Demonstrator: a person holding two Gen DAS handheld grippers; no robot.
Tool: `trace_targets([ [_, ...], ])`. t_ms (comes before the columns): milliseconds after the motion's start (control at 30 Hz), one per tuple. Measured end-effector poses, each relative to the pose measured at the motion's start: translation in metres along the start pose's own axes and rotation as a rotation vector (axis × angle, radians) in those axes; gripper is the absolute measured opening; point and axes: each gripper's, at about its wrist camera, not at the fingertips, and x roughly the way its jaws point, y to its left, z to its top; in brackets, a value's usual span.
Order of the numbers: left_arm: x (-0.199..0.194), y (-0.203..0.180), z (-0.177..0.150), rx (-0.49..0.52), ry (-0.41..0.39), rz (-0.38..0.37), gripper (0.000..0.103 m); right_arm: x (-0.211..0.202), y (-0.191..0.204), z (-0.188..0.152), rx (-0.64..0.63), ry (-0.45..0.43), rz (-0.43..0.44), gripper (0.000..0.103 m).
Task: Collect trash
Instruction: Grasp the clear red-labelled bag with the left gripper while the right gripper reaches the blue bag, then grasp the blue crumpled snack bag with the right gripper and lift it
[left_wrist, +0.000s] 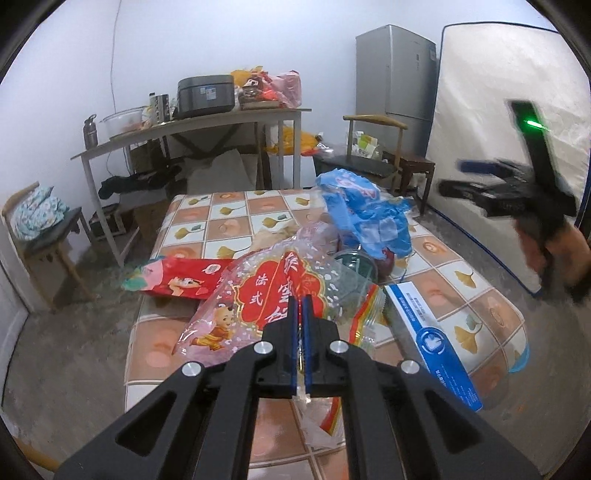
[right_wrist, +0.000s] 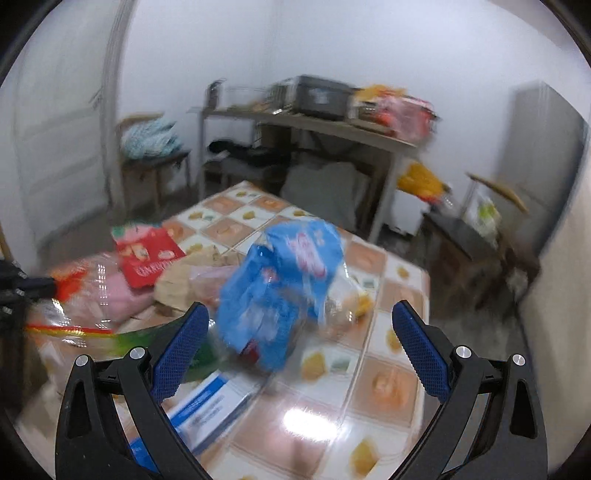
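Two grippers work over a low table (left_wrist: 229, 218) covered in a tiled-pattern cloth, where the trash lies heaped toward one side. The left gripper (left_wrist: 301, 306) has its blue pads pressed together on the edge of a clear plastic bag with red printing (left_wrist: 266, 291); thin film shows in the slit between the pads, so the grip looks meant to hold the bag by its rim, either to lift it away or to keep its mouth up as a place for the other scraps. Which of the two is intended cannot be told.

The right gripper (right_wrist: 299, 325) stands wide apart with nothing between its pads. In its own view it hangs above the pile, aimed roughly at the crumpled blue plastic bag (right_wrist: 284, 280), which sits on top of the heap; the view is blurred, so finer contact cannot be judged, but the pads appear clear of it. In the left wrist view the same tool (left_wrist: 480, 184) shows as a dark smear well off to the side, in front of an upright mattress (left_wrist: 509, 129).

Around the gripped bag lie a red snack packet (left_wrist: 184, 280), hanging partly over the table's edge, and a white-and-blue box (left_wrist: 424, 332) just beside the bag. Light, slippery film like this probably needs a pinch at a fold rather than a broad squeeze, which would explain the rim grip. The open tool is likely the one free to fetch the next piece.
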Motion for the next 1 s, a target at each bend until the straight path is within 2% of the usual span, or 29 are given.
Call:
trace_targets([
  [100,0.006,0.006,-0.003,-0.02,0.006,-0.004,0.002,0.044,0.0,0.015,-0.128,0.085,0.057,0.095],
  [167,0.01,0.009,-0.004,-0.029,0.013,-0.008,0.002,0.082,0.004,0.02,-0.226,0.176,0.117,0.095],
  [267,0.016,0.012,-0.006,-0.034,0.023,-0.012,0.002,0.116,0.013,0.017,-0.326,0.257,0.11,0.095],
  [367,0.021,0.015,-0.006,-0.035,0.032,-0.017,0.002,0.145,0.017,0.012,-0.371,0.33,0.129,0.095],
  [467,0.024,0.016,-0.007,-0.036,0.035,-0.019,0.002,0.155,0.013,0.013,-0.335,0.339,0.147,0.095],
  [600,0.028,0.021,-0.007,-0.045,0.036,-0.024,0.002,0.156,0.012,0.01,-0.323,0.335,0.117,0.095],
  [667,0.028,0.021,-0.008,-0.046,0.036,-0.027,0.002,0.153,0.013,0.01,-0.326,0.325,0.111,0.091],
  [733,0.029,0.021,-0.009,-0.047,0.038,-0.028,0.002,0.155,0.014,0.01,-0.335,0.327,0.074,0.077],
  [767,0.029,0.02,-0.009,-0.047,0.038,-0.028,0.002,0.155,0.015,0.009,-0.346,0.324,0.046,0.074],
  [867,0.027,0.02,-0.008,-0.046,0.033,-0.027,0.002,0.156,0.013,0.01,-0.359,0.318,-0.023,0.049],
  [933,0.025,0.02,-0.007,-0.048,0.03,-0.024,0.002,0.154,0.011,0.013,-0.343,0.319,-0.033,0.025],
  [1000,0.024,0.021,-0.007,-0.05,0.026,-0.02,0.002,0.149,0.005,0.016,-0.313,0.307,-0.039,0.018],
])
